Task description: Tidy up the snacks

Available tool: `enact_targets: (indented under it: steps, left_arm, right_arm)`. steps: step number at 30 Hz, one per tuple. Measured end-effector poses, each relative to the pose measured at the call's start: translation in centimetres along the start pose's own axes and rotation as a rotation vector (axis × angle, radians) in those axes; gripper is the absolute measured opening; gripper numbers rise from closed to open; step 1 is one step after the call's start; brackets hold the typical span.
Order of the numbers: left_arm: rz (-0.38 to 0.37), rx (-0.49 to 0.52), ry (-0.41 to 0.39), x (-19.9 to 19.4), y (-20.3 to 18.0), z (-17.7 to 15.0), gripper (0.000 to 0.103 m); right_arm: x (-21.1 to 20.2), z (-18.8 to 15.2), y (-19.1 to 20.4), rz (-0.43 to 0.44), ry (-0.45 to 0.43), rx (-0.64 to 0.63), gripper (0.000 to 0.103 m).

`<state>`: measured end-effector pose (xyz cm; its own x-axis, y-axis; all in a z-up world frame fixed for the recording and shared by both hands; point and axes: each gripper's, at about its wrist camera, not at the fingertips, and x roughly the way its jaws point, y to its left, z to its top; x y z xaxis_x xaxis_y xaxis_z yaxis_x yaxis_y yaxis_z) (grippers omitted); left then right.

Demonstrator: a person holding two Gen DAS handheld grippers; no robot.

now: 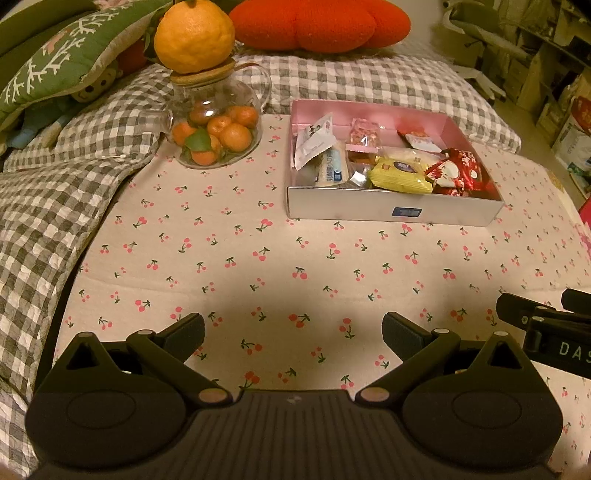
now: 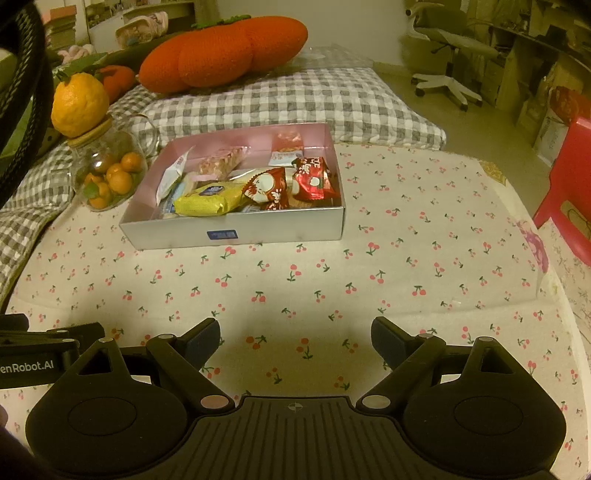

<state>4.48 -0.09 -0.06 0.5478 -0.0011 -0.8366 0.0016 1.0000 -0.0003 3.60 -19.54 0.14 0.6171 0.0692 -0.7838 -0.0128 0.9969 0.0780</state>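
**Both grippers held empty over the cloth; snack box already filled, hazards lying to its left and near edge**

At the far left, a glass jar (image 1: 218, 129) of small oranges is being shown standing on the cherry-print cloth (image 1: 295, 258), with a large citrus fruit (image 1: 194, 35) being balanced on its wooden lid. Just to its right, apart from it, the shallow box (image 1: 391, 212) is being shown holding the snacks: a white packet (image 1: 314, 142) at the left, a yellow packet (image 1: 400, 173) near the front wall, and red wrappers (image 1: 458, 170) at the right. No loose snack is being shown on the cloth, so the sorting is being judged as nearly or wholly done.

The left gripper (image 1: 293, 330) is being held near the viewer over bare cloth, its jaws being kept wide with nothing between them. To its right, the right gripper (image 2: 295, 339) is likewise being held wide and empty.

Risks being judged from this arrangement:
- If the box is being reached from the left, the jar may be nudged and the perched fruit toppled.
- The yellow packet and red wrappers are being piled above the rim; a careless rearrangement may spill them over the near wall.
- The cloth may be dragged by a low finger, shifting the box.
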Motion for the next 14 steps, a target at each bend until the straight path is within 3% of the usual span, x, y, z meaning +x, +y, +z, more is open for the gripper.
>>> enact_targets:
  steps: [14]
  left_arm:
    - [-0.013,0.004,0.008,0.02,-0.08,-0.04,0.103]
  right_arm:
    - [0.29,-0.22,0.07,0.004,0.009,0.001,0.091]
